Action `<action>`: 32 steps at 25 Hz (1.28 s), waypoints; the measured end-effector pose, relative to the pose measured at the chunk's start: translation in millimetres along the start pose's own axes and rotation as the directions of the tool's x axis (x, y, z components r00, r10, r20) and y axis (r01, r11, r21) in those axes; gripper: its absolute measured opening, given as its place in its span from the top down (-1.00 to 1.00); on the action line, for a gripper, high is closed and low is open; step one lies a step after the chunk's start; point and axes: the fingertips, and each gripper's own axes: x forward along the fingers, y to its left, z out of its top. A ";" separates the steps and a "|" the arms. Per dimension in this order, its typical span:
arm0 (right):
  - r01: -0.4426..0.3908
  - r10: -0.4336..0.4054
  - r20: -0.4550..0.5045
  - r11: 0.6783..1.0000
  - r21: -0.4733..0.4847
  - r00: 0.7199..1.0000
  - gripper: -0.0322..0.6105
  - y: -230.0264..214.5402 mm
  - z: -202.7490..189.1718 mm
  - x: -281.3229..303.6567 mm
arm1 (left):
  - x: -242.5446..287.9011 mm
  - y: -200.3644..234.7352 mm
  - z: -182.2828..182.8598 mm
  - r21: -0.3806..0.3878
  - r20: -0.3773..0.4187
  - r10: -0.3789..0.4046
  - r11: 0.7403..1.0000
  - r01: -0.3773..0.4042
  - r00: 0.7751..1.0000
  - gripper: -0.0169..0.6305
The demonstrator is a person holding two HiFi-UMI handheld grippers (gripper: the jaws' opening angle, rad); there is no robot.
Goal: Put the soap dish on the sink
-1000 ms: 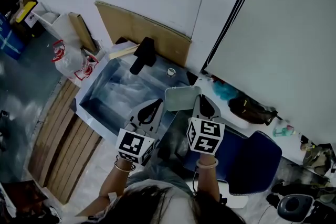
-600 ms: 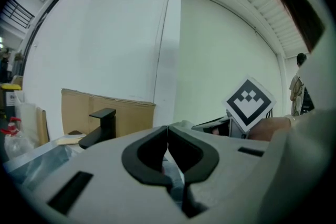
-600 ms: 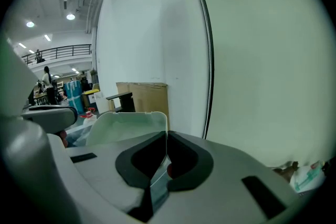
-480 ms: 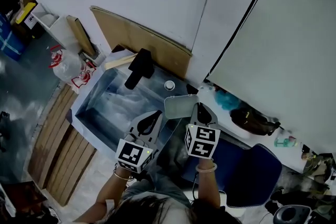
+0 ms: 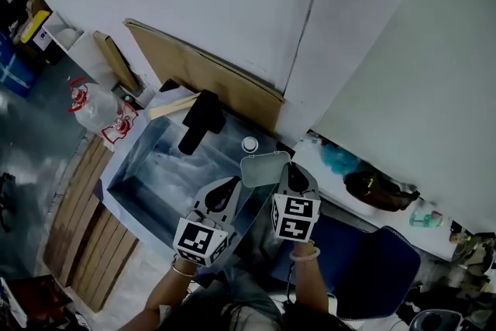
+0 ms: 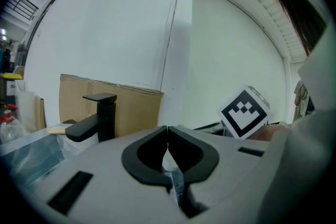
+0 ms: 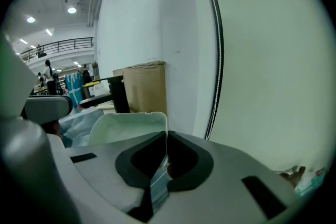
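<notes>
Our right claw (image 7: 167, 137) pinches the rim of the dish (image 7: 128, 124) and holds it at the middle of the head view, by the right end of the sink (image 5: 143, 174). Our left claw (image 6: 168, 132), lower left of the dish, is closed on nothing.

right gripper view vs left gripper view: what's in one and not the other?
Only the right gripper view: the soap dish, edge pinched in the right claw, and a black strip down the wall. Only the left gripper view: the left claw shut on nothing, plus the right gripper's marker cube. Both: the black faucet and the cardboard sheet behind it.
</notes>
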 end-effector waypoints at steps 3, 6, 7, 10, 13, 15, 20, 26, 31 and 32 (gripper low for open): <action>-0.003 0.002 -0.015 1.000 -0.013 1.000 0.81 -0.2 -6.3 12.1 | 8.1 3.2 -3.6 -0.002 -0.002 -0.005 1.000 0.005 1.000 0.92; -0.008 0.007 -0.029 1.000 -0.021 1.000 0.81 -0.8 -13.4 21.7 | 14.3 5.8 -6.3 -0.009 -0.005 -0.004 1.000 0.004 1.000 0.92; -0.010 0.009 -0.034 1.000 -0.024 0.999 0.81 -1.1 -16.0 24.5 | 15.9 6.7 -6.9 -0.014 -0.005 -0.002 1.000 0.002 1.000 0.92; -0.010 0.008 -0.050 0.999 -0.039 0.999 0.81 -2.4 -23.4 32.5 | 19.8 9.8 -8.7 -0.022 -0.004 0.006 1.000 -0.006 1.000 0.92; -0.005 0.002 -0.063 0.999 -0.042 0.998 0.81 -4.1 -29.3 38.6 | 22.3 12.0 -12.6 -0.028 -0.010 0.006 1.000 -0.007 1.000 0.92; -0.005 0.002 -0.066 0.999 -0.041 0.998 0.81 -4.5 -32.1 42.0 | 23.4 13.2 -15.2 -0.032 -0.014 0.006 0.999 -0.007 1.000 0.92; -0.011 0.007 -0.079 0.999 -0.046 0.997 0.80 -4.9 -37.9 49.8 | 28.4 14.3 -20.4 -0.039 -0.021 0.005 0.999 -0.006 1.000 0.92; -0.003 0.000 -0.088 1.000 -0.028 0.996 0.81 -8.6 -46.1 55.8 | 29.6 15.0 -25.8 -0.043 -0.029 0.004 0.999 -0.005 1.000 0.92; 0.006 -0.009 -0.096 1.000 -0.026 0.995 0.80 -10.0 -50.7 58.9 | 26.0 17.1 -29.1 -0.047 -0.035 0.009 0.999 -0.011 0.999 0.92; 0.006 -0.008 -0.096 1.000 -0.023 0.995 0.80 -9.8 -50.9 59.1 | 25.1 17.5 -29.1 -0.046 -0.035 0.010 0.999 -0.012 0.999 0.92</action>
